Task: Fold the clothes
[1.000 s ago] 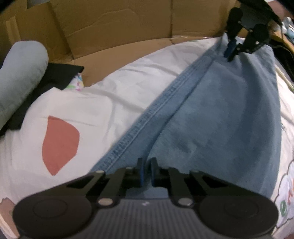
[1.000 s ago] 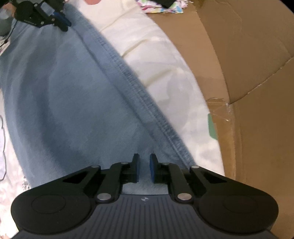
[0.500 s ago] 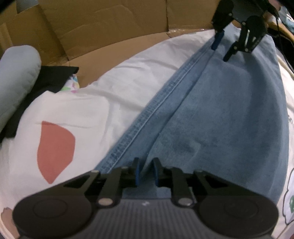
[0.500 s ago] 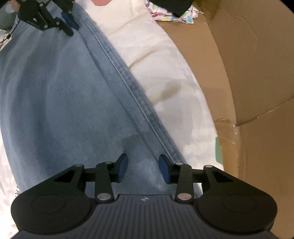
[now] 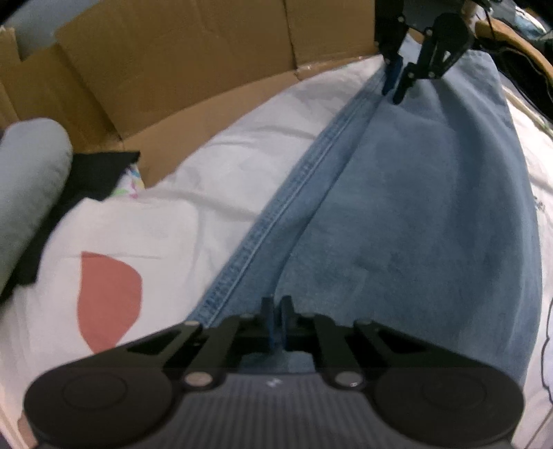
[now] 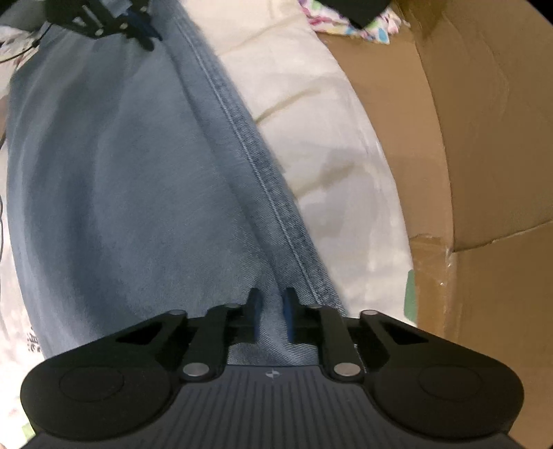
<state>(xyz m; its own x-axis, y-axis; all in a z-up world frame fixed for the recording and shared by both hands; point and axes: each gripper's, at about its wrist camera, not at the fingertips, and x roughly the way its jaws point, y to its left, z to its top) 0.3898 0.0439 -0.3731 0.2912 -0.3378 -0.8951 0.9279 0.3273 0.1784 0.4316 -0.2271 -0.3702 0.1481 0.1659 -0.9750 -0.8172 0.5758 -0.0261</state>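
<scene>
Light blue jeans (image 5: 414,224) lie folded lengthwise on a white sheet, the stitched seam running along their outer edge. My left gripper (image 5: 276,311) is at one end of the seam side, jaws pinched together on the denim. At the other end my right gripper (image 6: 271,311) is closing, with a ridge of denim (image 6: 121,172) filling the narrow gap between its pads. Each gripper shows in the other's view: the right gripper (image 5: 395,86) at the far end of the seam, the left gripper (image 6: 141,34) at the top left.
Cardboard walls (image 5: 207,69) (image 6: 484,138) border the sheet beyond the seam. A white cloth with a red patch (image 5: 107,297), a grey-blue roll (image 5: 27,179) and black fabric (image 5: 96,172) lie to the left. Colourful cloth (image 6: 345,20) sits near the box corner. A thin cable (image 5: 546,345) trails at the right.
Half a second ago both grippers stood wider, the right one clearly open over the denim. Both have closed back onto the fabric. The jeans lie where they were.
</scene>
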